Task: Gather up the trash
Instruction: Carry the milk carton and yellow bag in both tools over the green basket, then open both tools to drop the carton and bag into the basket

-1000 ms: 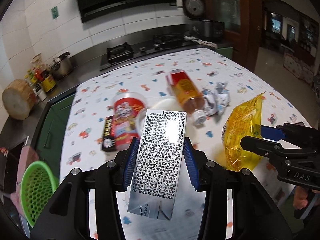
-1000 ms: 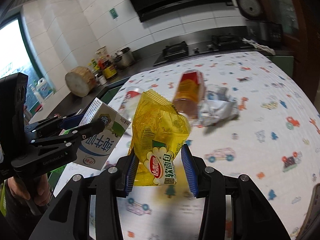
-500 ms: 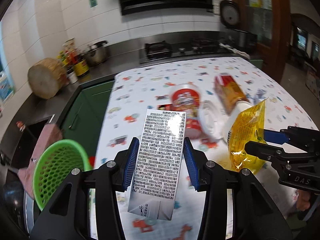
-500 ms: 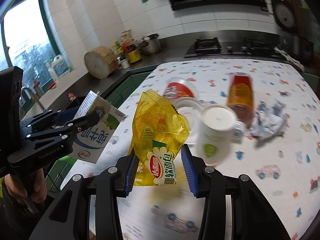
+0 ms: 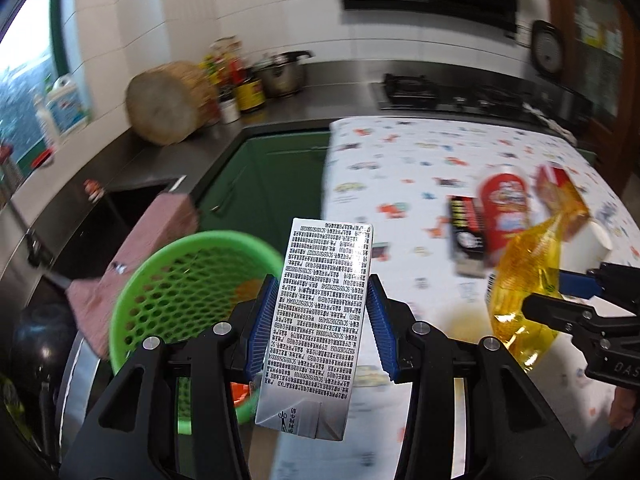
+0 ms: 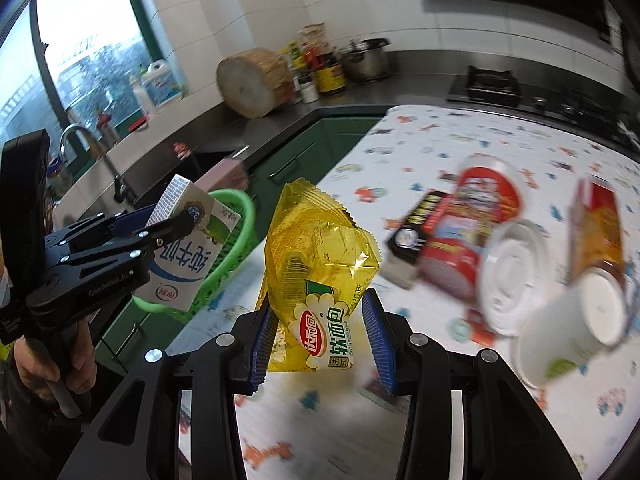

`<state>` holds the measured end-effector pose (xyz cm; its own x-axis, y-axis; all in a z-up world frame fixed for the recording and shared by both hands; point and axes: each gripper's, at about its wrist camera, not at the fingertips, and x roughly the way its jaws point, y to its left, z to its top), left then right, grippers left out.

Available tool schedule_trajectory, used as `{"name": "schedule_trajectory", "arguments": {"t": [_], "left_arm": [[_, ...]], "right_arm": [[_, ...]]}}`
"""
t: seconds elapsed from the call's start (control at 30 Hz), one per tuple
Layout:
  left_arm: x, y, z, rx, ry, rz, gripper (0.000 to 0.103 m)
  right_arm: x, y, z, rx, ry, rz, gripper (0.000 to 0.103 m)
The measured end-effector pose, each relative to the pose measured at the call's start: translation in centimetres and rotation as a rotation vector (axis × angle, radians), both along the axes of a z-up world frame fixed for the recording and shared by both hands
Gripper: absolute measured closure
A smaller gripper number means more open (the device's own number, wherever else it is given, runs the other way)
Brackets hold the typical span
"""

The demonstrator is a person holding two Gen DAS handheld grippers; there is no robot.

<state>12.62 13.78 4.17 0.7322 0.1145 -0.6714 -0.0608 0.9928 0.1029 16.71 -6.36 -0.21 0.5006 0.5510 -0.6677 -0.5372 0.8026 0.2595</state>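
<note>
Left wrist view shows the left gripper (image 5: 322, 322) closed on a milk carton (image 5: 320, 320), its blue pads pressed to the carton's two sides, the printed face toward the camera and the folded end nearest it. Just left of the carton, beyond the worktop's (image 5: 420, 160) left edge, stands a green basket (image 5: 160, 280) with a pink cloth (image 5: 152, 240) draped over its far rim; something orange lies inside it, too blurred to name. At the right of this view the right gripper (image 5: 560, 296) holds a yellow wrapper (image 5: 524, 280) over the worktop's near part. Right wrist view shows that gripper (image 6: 320, 340) clamped tight on the wrapper's (image 6: 320, 264) lower end, the crinkled bag standing up between the pads. To its left the left gripper (image 6: 172, 220) carries the carton (image 6: 184, 256) tilted in front of the basket (image 6: 236, 240), and a hand (image 6: 52, 364) grips its handle. On the worktop (image 6: 460, 152), toward the right edge and blurred, lie a red cup (image 6: 476, 208) on its side, a black box (image 6: 416, 224) touching it, a white lid (image 6: 512, 276), a white paper cup (image 6: 568, 324) tipped over, and an amber bottle (image 6: 596, 224) behind it.
</note>
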Motion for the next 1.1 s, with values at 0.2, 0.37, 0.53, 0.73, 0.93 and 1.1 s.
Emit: {"name": "schedule_trajectory", "arguments": {"t": [0.2, 0.37, 0.53, 0.73, 0.93, 1.1], "left_arm": [[1.2, 4.9, -1.5, -0.019, 0.037, 0.105, 0.058], [2.4, 9.1, -3.0, -0.029, 0.074, 0.199, 0.058], [3.5, 13.3, -4.3, -0.063, 0.112, 0.288, 0.058], [4.1, 16.1, -5.4, -0.089, 0.134, 0.351, 0.058], [3.7, 17.7, -6.4, -0.132, 0.157, 0.393, 0.055], [3.0, 18.5, -6.0, -0.143, 0.147, 0.414, 0.048]], "right_arm": [[1.2, 4.4, -0.5, -0.031, 0.014, 0.069, 0.061], [2.1, 7.7, -0.5, -0.053, 0.011, 0.117, 0.061], [2.9, 11.1, -0.4, -0.06, 0.003, 0.163, 0.061], [4.2, 14.9, -1.6, -0.053, 0.032, 0.204, 0.061], [4.7, 17.7, -2.9, -0.011, 0.087, 0.234, 0.061], [4.6, 18.7, -3.7, 0.018, 0.117, 0.251, 0.05]]}}
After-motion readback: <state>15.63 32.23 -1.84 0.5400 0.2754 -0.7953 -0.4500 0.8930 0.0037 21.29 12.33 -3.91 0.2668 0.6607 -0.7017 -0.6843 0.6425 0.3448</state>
